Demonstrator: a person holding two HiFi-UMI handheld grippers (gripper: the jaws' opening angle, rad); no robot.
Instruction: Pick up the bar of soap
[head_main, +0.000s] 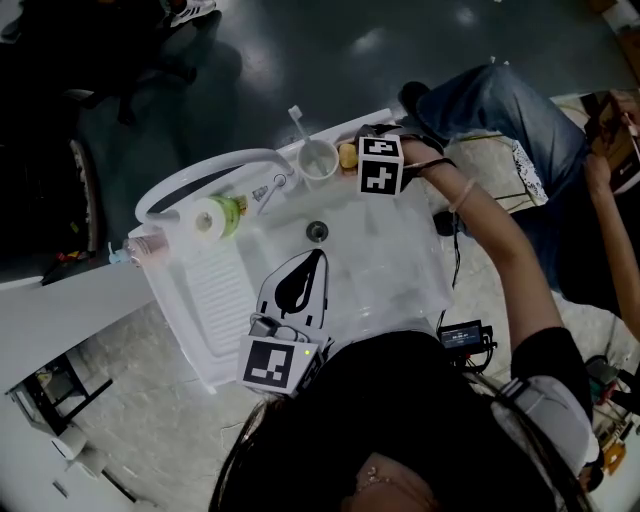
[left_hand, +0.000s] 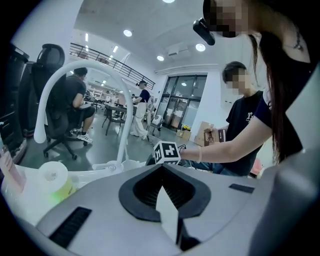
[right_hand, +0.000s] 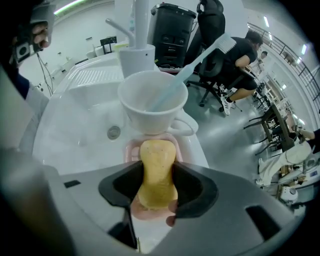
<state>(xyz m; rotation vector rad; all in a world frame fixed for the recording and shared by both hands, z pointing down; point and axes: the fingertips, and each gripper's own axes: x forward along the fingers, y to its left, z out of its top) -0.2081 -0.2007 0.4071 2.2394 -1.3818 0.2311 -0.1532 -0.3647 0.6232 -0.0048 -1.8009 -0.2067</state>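
The yellow bar of soap (right_hand: 156, 150) lies on a pink soap dish (right_hand: 131, 151) at the sink's back rim, just in front of a white cup (right_hand: 150, 102). My right gripper (right_hand: 157, 167) is shut on the soap, with both jaws pressing its narrow middle. In the head view the soap (head_main: 346, 153) shows beside the cup (head_main: 318, 160), with the right gripper (head_main: 353, 158) right against it. My left gripper (head_main: 316, 258) hangs over the sink basin near the person, shut with nothing in it. The left gripper (left_hand: 164, 170) points toward the right one.
A toothbrush (right_hand: 200, 57) stands in the cup. The white sink (head_main: 390, 270) has a drain (head_main: 317, 231), an arched tap (head_main: 200, 175) and a ribbed draining board at the left. A green bottle (head_main: 218, 216) lies beside the tap. Another person sits to the right.
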